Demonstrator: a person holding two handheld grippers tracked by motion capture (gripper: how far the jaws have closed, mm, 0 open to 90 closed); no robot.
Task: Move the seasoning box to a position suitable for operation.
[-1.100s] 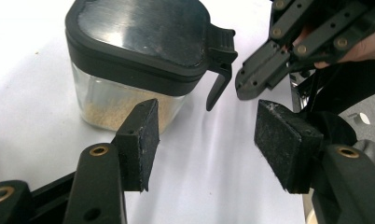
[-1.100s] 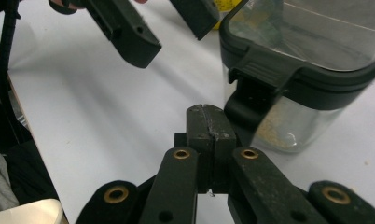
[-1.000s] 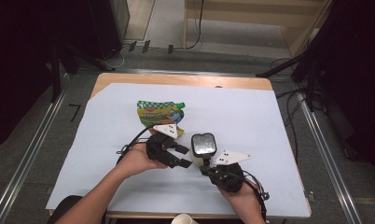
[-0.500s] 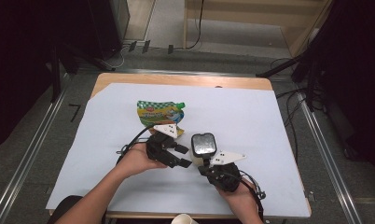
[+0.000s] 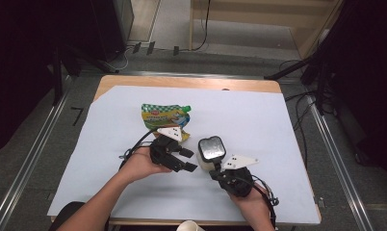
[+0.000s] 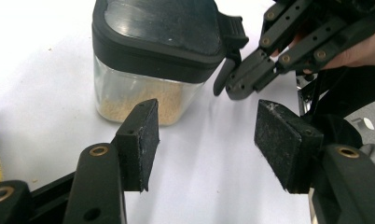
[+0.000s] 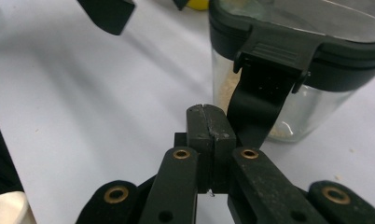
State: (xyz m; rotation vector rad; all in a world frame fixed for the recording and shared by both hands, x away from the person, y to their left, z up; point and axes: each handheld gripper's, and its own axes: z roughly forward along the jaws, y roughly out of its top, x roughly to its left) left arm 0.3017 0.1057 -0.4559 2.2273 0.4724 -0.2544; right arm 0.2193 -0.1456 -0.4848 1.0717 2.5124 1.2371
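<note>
Nearest, the right hand-held gripper (image 7: 208,122) is sitting fully closed, empty, beside the unlatched clasp of the clear plastic jar with black lid (image 5: 210,153), standing mid-worktop (image 5: 278,120). The left hand-held gripper (image 6: 204,140) is hovering open, gripping nothing. Prying the lid unsupported is risking tipping the jar and spilling its granules toward the green-and-yellow spouted pouch (image 5: 165,117) beyond.

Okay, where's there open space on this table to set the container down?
The white sheet is bare right of the container out to the table edge, and along the left, beyond the left gripper. It's crowded mid-table: the pouch, both grippers and the container sit close together; the right gripper is at its latch.
</note>
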